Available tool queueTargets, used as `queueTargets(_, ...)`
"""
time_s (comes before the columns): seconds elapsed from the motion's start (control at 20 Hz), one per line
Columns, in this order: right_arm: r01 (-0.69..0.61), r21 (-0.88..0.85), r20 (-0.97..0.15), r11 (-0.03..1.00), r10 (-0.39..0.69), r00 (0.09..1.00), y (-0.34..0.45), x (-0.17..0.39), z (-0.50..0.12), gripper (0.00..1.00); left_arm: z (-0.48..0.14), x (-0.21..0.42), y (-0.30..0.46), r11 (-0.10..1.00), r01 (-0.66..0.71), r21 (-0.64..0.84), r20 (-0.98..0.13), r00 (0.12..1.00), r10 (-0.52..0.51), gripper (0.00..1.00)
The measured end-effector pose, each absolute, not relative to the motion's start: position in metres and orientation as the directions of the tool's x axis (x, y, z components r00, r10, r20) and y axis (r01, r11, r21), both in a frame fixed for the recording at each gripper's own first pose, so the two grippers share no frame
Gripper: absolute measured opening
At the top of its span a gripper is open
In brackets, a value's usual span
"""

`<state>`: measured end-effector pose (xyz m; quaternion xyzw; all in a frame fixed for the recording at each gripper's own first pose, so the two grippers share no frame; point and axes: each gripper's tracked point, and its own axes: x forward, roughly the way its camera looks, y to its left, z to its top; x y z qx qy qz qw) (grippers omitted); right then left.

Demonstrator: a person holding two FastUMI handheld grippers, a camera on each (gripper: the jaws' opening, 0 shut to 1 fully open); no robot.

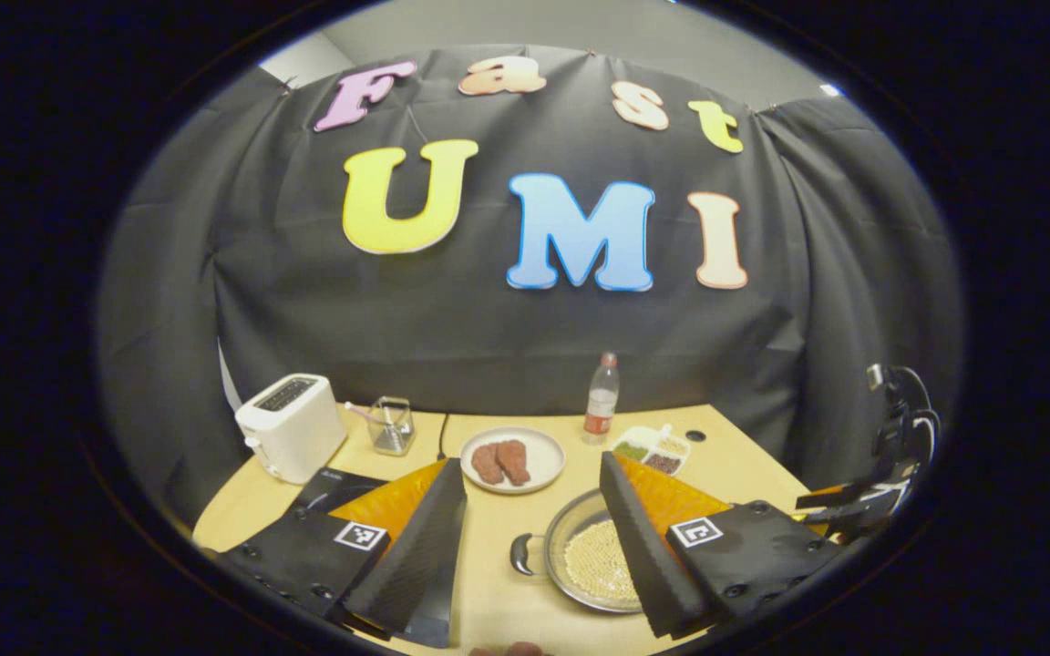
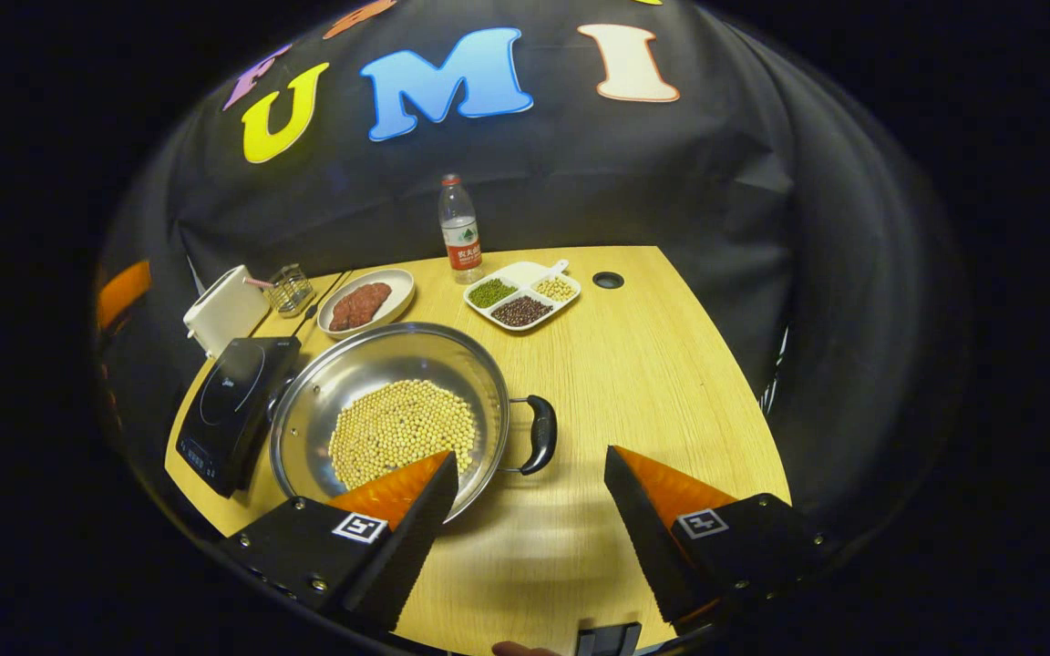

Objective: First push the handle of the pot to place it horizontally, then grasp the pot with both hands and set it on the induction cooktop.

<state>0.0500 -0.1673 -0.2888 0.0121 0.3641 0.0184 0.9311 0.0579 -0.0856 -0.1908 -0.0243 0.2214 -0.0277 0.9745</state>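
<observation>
1. Right gripper view: your right claw point(image 2: 525, 497) gapes empty; pot point(image 2: 393, 415) lies centre-left, its handle point(image 2: 540, 434) just above the gap.
2. Induction cooktop point(image 2: 233, 410) touches the pot's left.
3. Left claw point(image 1: 532, 538) spread, empty.

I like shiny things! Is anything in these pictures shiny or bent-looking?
Right gripper view: the round silver metal pot gleams along its rim, and the yellow wooden table bulges from the fisheye lens. Left gripper view: the table edges curve too, and the white toaster looks bright.

- Light wooden table point(image 2: 653, 383), centre of the right gripper view, carries:
- steel pot of yellow beans point(image 2: 393, 415)
- black induction cooktop point(image 2: 233, 405), left
- white toaster point(image 2: 222, 310)
- round meat plate point(image 2: 366, 302)
- clear plastic bottle point(image 2: 459, 223), top
- white divided bean dish point(image 2: 521, 295)
</observation>
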Motion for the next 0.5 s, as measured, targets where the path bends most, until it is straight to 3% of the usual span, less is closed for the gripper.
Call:
queueTargets(0.15,-0.008,0.042,-0.694,0.999,0.035,0.719,-0.169,0.056,-0.302,1.00,-0.257,0.063,-0.089,0.995,0.059,-0.082,-0.554,0.827,-0.095,0.98)
queueTargets(0.5,0.013,0.043,-0.703,0.999,0.021,0.711,-0.164,0.090,-0.335,1.00,-0.368,0.090,-0.089,0.994,0.072,-0.079,-0.678,0.728,-0.106,0.98)
